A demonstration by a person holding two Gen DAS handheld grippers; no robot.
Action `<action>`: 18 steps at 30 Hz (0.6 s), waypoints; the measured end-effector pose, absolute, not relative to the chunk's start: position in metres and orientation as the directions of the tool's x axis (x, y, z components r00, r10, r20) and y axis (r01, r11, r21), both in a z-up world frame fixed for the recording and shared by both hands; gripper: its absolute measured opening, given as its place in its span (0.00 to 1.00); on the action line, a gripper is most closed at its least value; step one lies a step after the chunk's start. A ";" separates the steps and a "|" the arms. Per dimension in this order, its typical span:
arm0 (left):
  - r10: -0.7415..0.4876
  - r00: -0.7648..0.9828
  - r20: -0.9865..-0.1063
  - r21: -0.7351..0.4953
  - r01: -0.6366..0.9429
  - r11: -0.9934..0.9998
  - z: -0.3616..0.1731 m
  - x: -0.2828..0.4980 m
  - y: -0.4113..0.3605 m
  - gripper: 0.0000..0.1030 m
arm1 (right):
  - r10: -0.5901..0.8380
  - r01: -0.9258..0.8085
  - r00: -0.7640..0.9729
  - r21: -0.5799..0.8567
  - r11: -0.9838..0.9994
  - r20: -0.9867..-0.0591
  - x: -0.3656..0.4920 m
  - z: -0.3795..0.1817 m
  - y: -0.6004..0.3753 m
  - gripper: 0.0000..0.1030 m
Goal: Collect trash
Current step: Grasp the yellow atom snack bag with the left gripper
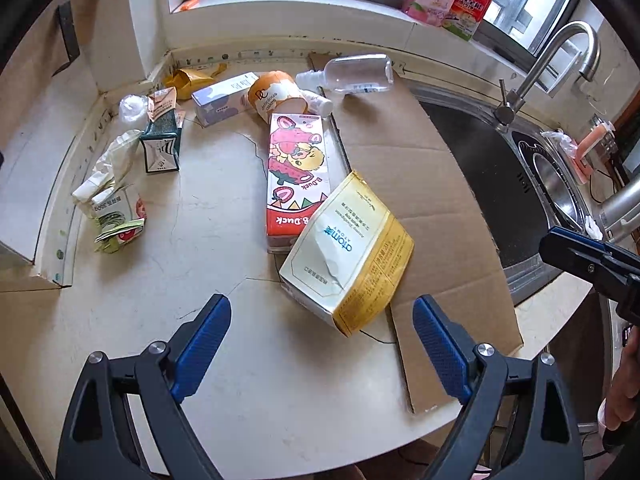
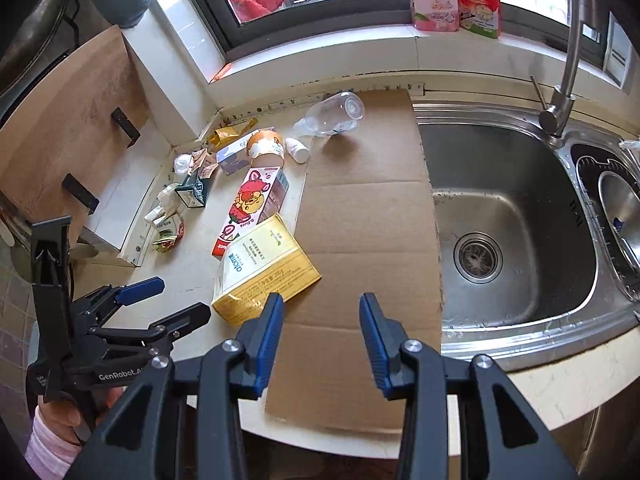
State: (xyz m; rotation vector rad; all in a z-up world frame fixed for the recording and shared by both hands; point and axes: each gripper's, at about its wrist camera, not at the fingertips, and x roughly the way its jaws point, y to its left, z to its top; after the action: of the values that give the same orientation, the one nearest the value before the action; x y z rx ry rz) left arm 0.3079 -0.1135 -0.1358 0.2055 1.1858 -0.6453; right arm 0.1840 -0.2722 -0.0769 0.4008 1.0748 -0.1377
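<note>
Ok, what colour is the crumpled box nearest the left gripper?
White front with yellow-gold sides, the crumpled box; clearest in the left wrist view.

Cardboard sheet [image 2: 360, 216] on counter [image 2: 192, 276], sink [image 2: 504, 208] at its right. Carton [image 2: 260, 272] overlaps cardboard's left edge, box [image 2: 252, 208] behind it. Bottle [image 2: 332, 116] on cardboard, frame top.

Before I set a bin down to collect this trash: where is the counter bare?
Bare: the cardboard sheet between the yellow atom box and the sink. Also the near counter left of that box. Crowded: the back-left corner around the B.Duck carton.
</note>
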 end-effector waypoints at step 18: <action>-0.379 0.056 -0.924 -0.275 0.591 0.758 -0.199 0.355 -0.146 0.89 | 0.200 0.263 0.381 0.313 0.913 -0.903 0.267 -0.141 -0.290 0.39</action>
State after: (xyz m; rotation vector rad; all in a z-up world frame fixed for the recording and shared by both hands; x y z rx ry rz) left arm 0.3550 -0.1457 -0.1992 0.1959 1.3240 -0.7430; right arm 0.2670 -0.2900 -0.1410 0.4455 1.1907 -0.0421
